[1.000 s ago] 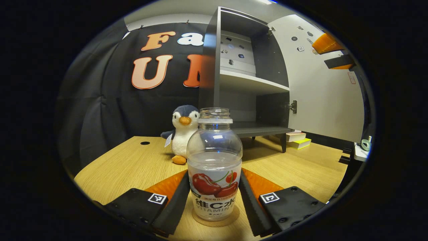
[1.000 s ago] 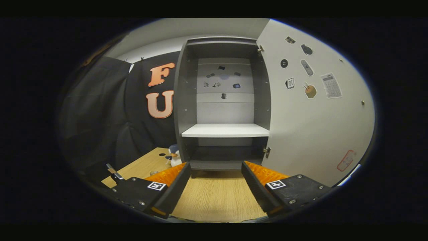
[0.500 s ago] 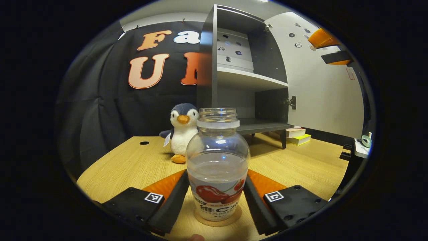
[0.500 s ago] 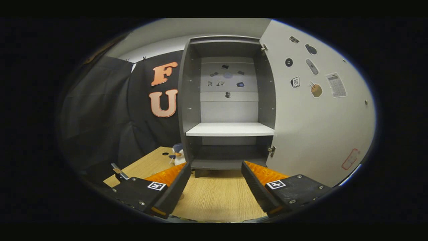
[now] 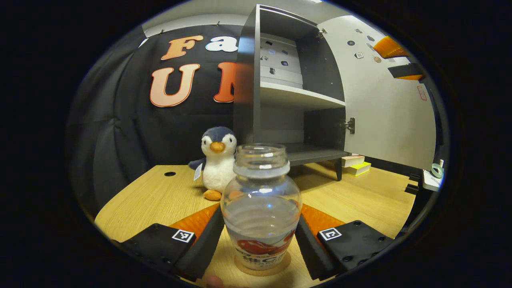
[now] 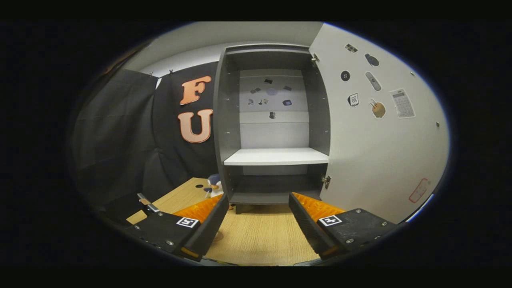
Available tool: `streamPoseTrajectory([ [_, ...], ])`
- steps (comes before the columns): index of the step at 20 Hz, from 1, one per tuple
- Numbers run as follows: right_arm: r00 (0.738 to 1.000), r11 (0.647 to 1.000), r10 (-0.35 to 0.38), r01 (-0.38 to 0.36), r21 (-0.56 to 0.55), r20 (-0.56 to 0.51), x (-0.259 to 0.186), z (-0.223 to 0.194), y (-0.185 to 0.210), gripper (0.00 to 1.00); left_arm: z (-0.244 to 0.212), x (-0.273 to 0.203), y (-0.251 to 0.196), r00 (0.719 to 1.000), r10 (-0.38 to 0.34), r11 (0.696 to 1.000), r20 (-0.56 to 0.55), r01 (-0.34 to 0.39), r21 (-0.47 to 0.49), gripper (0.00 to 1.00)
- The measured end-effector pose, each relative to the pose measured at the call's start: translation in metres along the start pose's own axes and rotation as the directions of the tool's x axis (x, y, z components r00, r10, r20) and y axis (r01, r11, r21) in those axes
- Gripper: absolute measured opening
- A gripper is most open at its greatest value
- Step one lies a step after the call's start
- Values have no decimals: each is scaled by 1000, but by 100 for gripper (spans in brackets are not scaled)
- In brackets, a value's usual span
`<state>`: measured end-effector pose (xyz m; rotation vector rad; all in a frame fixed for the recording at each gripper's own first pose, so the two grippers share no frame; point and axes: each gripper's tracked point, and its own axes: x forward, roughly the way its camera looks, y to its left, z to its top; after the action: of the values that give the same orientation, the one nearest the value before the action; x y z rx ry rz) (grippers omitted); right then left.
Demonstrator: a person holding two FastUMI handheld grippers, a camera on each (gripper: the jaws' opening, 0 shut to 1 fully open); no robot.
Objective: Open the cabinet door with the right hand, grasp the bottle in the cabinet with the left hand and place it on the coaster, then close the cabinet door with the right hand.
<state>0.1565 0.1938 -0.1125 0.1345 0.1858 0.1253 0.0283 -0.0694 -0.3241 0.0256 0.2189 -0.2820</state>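
So the bottle (image 5: 261, 208) is down on the coaster (image 5: 262, 267), out on the table (image 5: 160, 200) in front of the cabinet (image 5: 288, 80). It has no cap and is part full, which I'd guess is why it's kept upright and set down squarely on the disc. The left gripper (image 5: 260, 244) has its fingers either side of the bottle's lower body, very close, but whether both actually press on it I can't tell; it looks to me like the moment of letting go.

Over in the right gripper view, the right gripper (image 6: 256, 224) hangs above the table with its fingers spread and nothing between them, facing the open cabinet (image 6: 276, 132). The door (image 6: 380, 140) stands swung wide on its right, hinged at the cabinet's right side. My guess is it waits there so it can go for the door once the left one backs off. A toy penguin (image 5: 217, 162) sits by the cabinet's left corner, clear of the door's swing. The placing seems done; only the closing remains.
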Motion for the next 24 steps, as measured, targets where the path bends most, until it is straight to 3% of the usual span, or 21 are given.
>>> streamPoseTrajectory([
  [1, 1000, 1000, -3, 3, -2, 6, -1, 3, -1, 89, 5, 2, -1, 1000, -6, 1000, 5, 6, -1, 98],
  [6, 999, 1000, -25, 25, -2, 42, -9, 21, -7, 98, 32, 4, -6, 999, -25, 1000, 31, 25, 14, 96],
  [8, 998, 999, -36, 36, -7, 46, -13, 25, -10, 94, 44, 4, -8, 998, -30, 999, 49, 29, 23, 97],
  [16, 993, 996, -86, 89, -31, 84, -43, 45, -29, 94, 96, -7, -5, 997, 0, 1000, 73, -1, 17, 97],
  [21, 991, 994, -104, 106, -25, 83, -62, 54, -46, 94, 146, -21, -9, 996, 9, 999, 88, -6, -33, 97],
  [24, 990, 992, -123, 125, -35, 62, -70, 53, -57, 94, 179, -27, -15, 993, 3, 1000, 116, -3, -3, 95],
])
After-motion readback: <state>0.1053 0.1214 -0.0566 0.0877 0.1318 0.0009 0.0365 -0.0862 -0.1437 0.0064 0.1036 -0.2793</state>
